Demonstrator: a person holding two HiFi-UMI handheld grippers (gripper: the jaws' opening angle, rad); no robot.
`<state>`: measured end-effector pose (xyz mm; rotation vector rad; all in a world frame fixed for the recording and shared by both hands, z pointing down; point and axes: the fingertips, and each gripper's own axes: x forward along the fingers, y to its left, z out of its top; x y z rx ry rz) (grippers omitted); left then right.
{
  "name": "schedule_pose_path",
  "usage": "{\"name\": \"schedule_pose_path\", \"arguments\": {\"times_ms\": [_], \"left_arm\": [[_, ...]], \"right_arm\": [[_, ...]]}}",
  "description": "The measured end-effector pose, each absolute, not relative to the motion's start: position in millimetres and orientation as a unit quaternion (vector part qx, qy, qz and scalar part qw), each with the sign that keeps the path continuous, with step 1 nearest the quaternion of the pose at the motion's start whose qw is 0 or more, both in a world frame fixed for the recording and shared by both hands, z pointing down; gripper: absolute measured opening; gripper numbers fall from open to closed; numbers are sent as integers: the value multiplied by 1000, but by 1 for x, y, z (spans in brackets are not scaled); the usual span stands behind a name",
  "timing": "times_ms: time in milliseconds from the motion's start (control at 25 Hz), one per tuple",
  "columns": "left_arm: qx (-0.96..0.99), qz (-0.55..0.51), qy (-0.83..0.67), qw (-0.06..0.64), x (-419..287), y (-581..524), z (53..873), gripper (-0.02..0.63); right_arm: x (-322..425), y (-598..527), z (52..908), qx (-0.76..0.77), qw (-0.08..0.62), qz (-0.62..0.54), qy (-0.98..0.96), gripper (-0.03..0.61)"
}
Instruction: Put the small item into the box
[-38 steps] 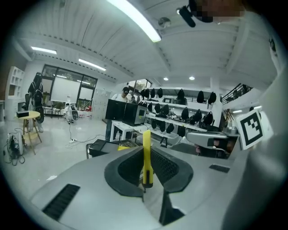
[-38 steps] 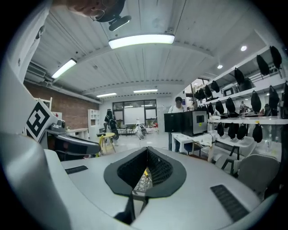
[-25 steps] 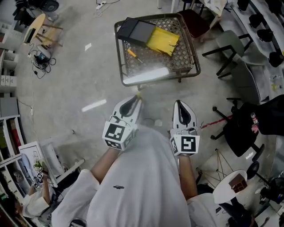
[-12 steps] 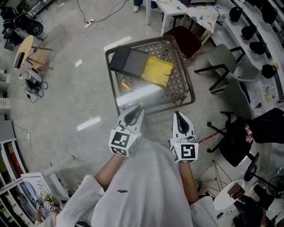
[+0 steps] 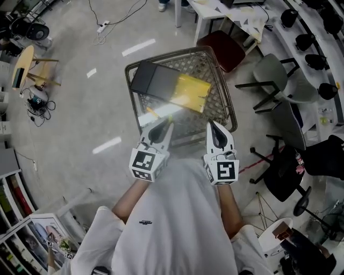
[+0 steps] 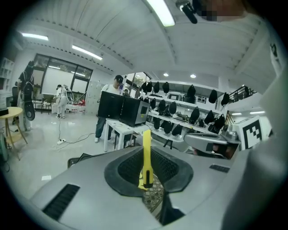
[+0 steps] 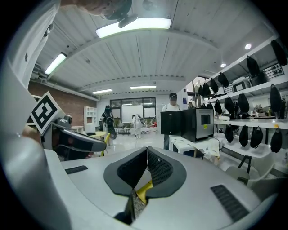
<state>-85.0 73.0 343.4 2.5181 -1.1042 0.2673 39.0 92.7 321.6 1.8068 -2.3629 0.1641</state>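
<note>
A slim yellow stick-like item (image 6: 146,152) stands upright between the jaws of my left gripper (image 6: 147,173), which is shut on it. In the head view the left gripper (image 5: 167,124) hangs over the near edge of a wire basket (image 5: 129,91). Inside the basket lie a black box (image 5: 153,80), a yellow bag (image 5: 189,92) and a small orange tool (image 5: 151,112). My right gripper (image 5: 211,125) hovers over the basket's near right part. Its pads meet with nothing between them (image 7: 146,157), and only the yellow bag shows below them.
A red chair (image 5: 224,49) stands just behind the basket and a grey chair (image 5: 285,80) to its right. A black office chair (image 5: 293,166) is at the right. A white table (image 5: 215,8) is at the back, cables and a stool (image 5: 27,64) at the left.
Both grippers have moved forward from the bare floor to above the basket's near edge. The left one still holds the yellow item, and the right stays shut.
</note>
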Motion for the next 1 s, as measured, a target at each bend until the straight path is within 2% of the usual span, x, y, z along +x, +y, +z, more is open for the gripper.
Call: {"name": "schedule_pose_path", "arguments": {"times_ms": [520,1000], "left_arm": [[876,125,-415,210,-32,27,371,46],[848,163,-439,250,-2,-41,478,46]], "right_arm": [[70,41,347,561,86,77,-820,-1],[92,14,385,531,104,95,-836,-1]]}}
